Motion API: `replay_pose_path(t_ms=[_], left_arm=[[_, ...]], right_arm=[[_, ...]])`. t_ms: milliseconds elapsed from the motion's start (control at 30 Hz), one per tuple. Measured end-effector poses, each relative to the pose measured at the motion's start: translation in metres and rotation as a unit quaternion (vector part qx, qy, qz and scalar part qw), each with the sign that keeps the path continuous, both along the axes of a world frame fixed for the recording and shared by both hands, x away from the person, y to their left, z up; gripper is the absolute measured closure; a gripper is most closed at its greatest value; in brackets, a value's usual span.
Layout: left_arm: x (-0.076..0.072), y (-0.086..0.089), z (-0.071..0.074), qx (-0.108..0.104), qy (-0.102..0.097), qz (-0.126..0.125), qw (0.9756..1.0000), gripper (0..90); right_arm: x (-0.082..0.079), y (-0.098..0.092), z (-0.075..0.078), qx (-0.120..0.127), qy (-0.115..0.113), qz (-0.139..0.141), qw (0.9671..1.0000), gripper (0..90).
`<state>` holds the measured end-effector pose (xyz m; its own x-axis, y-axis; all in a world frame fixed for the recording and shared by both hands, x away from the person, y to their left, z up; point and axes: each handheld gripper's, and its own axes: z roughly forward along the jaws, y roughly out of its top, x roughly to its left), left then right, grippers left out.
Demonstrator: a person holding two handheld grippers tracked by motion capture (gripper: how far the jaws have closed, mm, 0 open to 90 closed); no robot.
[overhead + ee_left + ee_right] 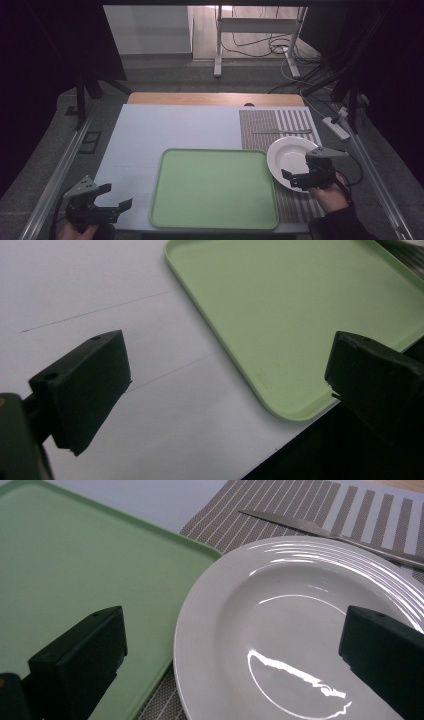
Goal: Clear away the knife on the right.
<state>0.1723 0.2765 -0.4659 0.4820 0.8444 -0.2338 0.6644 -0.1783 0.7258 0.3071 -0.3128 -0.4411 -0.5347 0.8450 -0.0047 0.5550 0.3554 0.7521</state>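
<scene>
A pale green tray (pixel 215 187) (pixel 300 310) (pixel 75 570) lies empty at the table's front centre. A white plate (pixel 287 157) (pixel 300 630) rests on the striped placemat (pixel 280 125) (pixel 300 510) to its right, its left rim at the tray's edge. A table knife (pixel 282 131) (pixel 325 530) lies on the mat beyond the plate. My right gripper (pixel 296 180) (pixel 230 655) hovers open over the plate's near rim, jaws wide either side. My left gripper (pixel 116 196) (pixel 227 385) is open at the front left, over the white table cover beside the tray's near corner.
A light cover (pixel 170 130) spreads over the wooden table (pixel 215 98). Beyond it stand a desk frame (pixel 257 30) and cables on the floor. A power strip (pixel 336 127) lies right of the table. Dark stands flank both sides.
</scene>
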Motion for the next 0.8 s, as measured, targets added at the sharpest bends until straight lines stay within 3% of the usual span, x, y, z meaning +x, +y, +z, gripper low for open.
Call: replay_pose_path(t_ms=[333,800], left_arm=[[0.000,0.000,0.000,0.000,0.000,0.000,1.0000,4.4],[0.000,0.000,0.000,-0.001,0.000,0.001,1.0000,4.4]], right_arm=[[0.020,0.004,-0.005,-0.012,0.015,-0.010,0.9998,0.1],[0.052,0.006,-0.009,-0.010,0.013,-0.014,0.9998,0.1]])
